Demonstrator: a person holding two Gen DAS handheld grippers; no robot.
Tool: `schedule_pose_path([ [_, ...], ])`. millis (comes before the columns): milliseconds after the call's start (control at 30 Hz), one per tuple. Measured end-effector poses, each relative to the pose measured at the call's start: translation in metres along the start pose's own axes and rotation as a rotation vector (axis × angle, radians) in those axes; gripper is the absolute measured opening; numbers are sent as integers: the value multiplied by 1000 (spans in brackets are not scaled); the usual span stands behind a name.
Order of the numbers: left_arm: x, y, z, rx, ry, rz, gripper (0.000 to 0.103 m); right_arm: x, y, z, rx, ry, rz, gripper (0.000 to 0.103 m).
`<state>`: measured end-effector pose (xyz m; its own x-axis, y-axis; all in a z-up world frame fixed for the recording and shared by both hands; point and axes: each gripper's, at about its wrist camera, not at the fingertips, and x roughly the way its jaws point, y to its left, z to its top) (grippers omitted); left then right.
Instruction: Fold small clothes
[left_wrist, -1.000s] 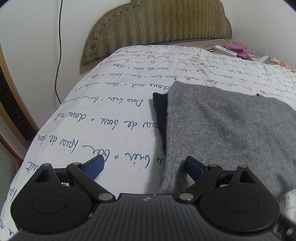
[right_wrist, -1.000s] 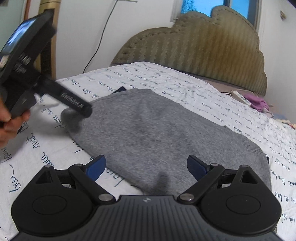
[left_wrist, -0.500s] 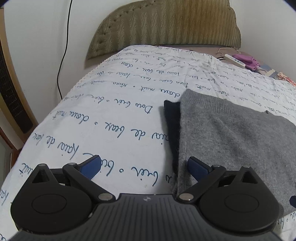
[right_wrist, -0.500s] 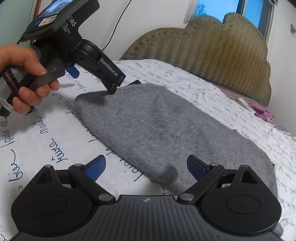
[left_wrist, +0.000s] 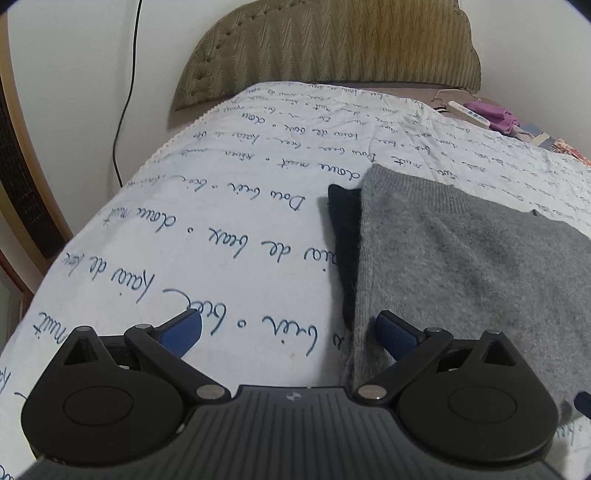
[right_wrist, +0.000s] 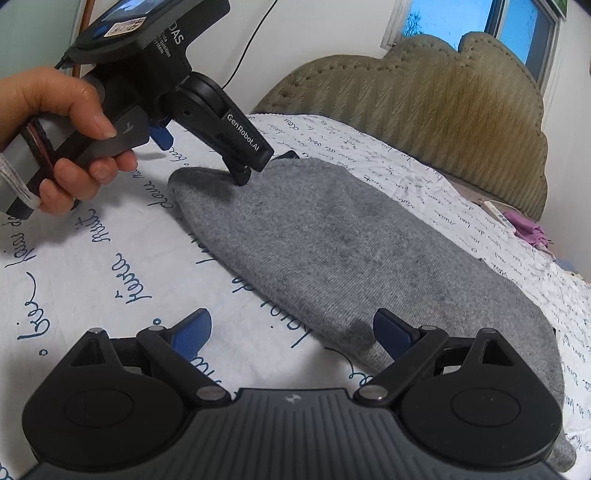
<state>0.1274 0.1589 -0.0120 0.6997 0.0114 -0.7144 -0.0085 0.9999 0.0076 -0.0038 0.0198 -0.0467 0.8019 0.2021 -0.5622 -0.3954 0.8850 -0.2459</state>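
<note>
A bed (left_wrist: 221, 229) with a white, script-printed cover carries a flat grey knit garment (left_wrist: 461, 266). A dark cloth (left_wrist: 343, 236) shows along its edge, probably underneath.

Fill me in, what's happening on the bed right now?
A person is folding a grey knit garment on a bed sheet printed with handwriting. Both handheld grippers are open. The left gripper straddles the garment's near-left edge, one finger over the fabric. The right gripper sits at the near edge. A dark garment lies partly under the grey one.
</note>
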Motion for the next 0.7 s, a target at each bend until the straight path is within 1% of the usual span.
schedule_pose_path([
  [33, -2, 2, -1, -9, 7, -18, 100, 0, 1, 0, -6, -2, -4, 95],
  [133, -15, 12, -8, -48, -8, -96, 90, -1, 3, 1, -28, -11, -18, 95],
  [200, -26, 18, -13, -55, -36, -140, 79, -1, 5, 0, -38, -13, -20, 95],
  [267, -36, 19, -17, -36, -59, -174, 73, -1, 5, -1, -38, -14, -19, 95],
  [367, -43, 13, -22, 13, -71, -214, 70, 0, 4, 0, -36, -14, -15, 95],
  [467, -41, 2, -28, 72, -63, -210, 62, -7, -3, -1, -13, -34, -16, 95],
  [500, -40, 0, -30, 83, -63, -203, 55, -11, -8, -2, 7, -43, -16, 95],
  [533, -40, -2, -32, 91, -64, -203, 50, -15, -17, -3, 38, -48, -18, 95],
  [600, -38, -4, -34, 100, -56, -232, 34, -23, -42, -10, 126, -43, -30, 95],
  [633, -37, -5, -35, 100, -51, -250, 30, -28, -57, -15, 180, -39, -42, 95],
  [667, -37, -6, -36, 102, -48, -260, 23, -32, -74, -20, 238, -40, -61, 95],
  [700, -37, -7, -37, 106, -47, -262, 19, -38, -93, -27, 302, -43, -85, 95],
])
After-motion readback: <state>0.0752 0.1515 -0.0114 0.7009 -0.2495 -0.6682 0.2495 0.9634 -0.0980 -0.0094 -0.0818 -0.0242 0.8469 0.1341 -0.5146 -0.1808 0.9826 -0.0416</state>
